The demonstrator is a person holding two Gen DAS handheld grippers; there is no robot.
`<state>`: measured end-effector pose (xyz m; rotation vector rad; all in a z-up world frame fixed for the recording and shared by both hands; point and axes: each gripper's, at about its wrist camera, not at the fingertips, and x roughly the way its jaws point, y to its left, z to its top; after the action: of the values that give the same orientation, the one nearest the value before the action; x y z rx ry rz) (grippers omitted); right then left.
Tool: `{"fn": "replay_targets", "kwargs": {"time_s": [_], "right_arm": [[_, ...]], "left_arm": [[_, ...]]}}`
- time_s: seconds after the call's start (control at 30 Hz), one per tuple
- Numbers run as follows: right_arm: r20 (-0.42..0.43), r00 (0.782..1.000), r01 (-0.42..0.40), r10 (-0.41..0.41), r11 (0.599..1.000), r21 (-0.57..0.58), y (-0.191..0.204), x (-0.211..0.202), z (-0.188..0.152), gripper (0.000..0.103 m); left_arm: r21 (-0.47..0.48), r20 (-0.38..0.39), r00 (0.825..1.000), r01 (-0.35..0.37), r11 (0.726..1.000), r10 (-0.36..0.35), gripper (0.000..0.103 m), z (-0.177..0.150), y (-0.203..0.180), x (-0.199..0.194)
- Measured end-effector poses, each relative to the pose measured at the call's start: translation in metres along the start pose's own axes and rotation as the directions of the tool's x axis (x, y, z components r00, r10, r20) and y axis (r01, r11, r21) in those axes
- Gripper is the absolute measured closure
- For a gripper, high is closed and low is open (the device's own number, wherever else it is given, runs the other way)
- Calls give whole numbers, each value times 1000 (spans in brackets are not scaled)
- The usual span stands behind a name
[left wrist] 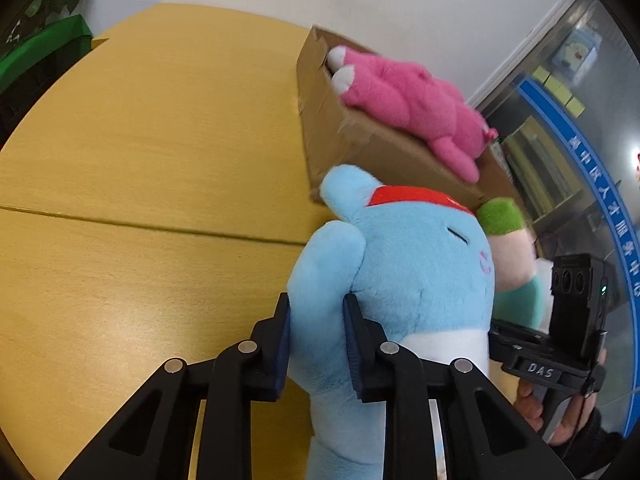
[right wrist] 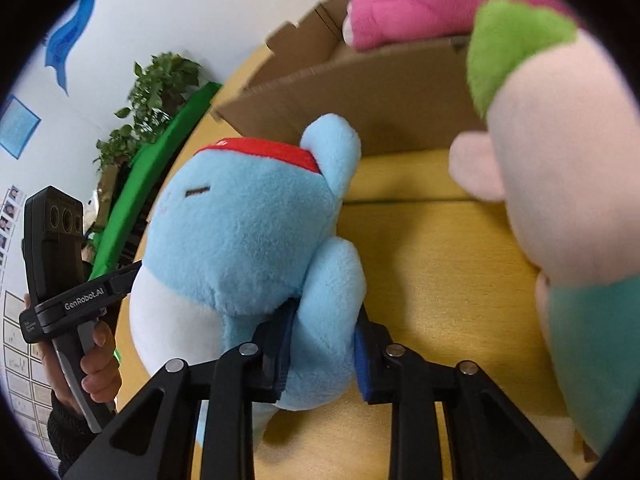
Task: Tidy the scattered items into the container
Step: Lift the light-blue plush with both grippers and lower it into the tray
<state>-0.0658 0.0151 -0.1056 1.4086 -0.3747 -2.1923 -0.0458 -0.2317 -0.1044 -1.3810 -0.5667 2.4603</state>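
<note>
Soft sky-blue plush toy with red headband and white belly (left wrist: 416,264), held between both claws just in front of the open brown cardboard box (left wrist: 360,148), above the yellow wooden tabletop (left wrist: 140,140). Left claw (left wrist: 318,340) pinching one blue plush arm, pads sunk into the pile. Right claw (right wrist: 322,352) pinching the opposite plush arm likewise. Contact between toy's underside and tabletop: cannot be told.

Fluffy pink plush toy (left wrist: 412,100) already lying across the box, a limb draped over the near wall. Pale pink plush toy with green tuft and teal body (right wrist: 560,184) close beside the blue toy, near the right claw, not yet boxed.

Background: green leafy plant (right wrist: 156,92) and white wall.

Risks, as judged:
- Both grips on limbs only; soft stuffing may compress and slip out under the hanging body's weight.
- Uneven travel of the two hands likely to stretch or twist the toy, loosening one pinch.
- Near box wall high relative to the toy; insufficient lift may snag the body and shove the light box.
- Box largely taken by the pink toy; blue toy may settle on top and roll out.
- Neighbouring pale pink toy may be knocked during the transfer.
</note>
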Motion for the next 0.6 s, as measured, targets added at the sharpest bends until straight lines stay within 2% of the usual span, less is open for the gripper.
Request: {"fn": "replay_targets", "kwargs": {"time_s": [0.1,0.2,0.33,0.47,0.53,0.6], "right_arm": [[79,997,-5,8,999,-49,13,-26,9,80],[186,982,-3,24,994,-114,32,-65,33,80],[314,949,58,6,980,-193,44,-112,91,80],[392,918,140,-51,969,-203,37,-135,159,80],[399,913,166,-80,969,-185,26,-133,192,80],[379,916,201,-129,967,-156,10,-112,220,80]], "left_arm": [[3,68,998,7,1000,-7,79,18,-15,-20],[53,161,987,3,999,-12,79,52,-46,-45],[135,264,962,36,990,-71,79,109,-85,-63],[211,282,958,-9,978,-52,79,173,-117,-40],[219,270,962,-15,976,-46,79,200,-119,-19],[221,243,970,-40,975,-15,79,221,-115,11]]}}
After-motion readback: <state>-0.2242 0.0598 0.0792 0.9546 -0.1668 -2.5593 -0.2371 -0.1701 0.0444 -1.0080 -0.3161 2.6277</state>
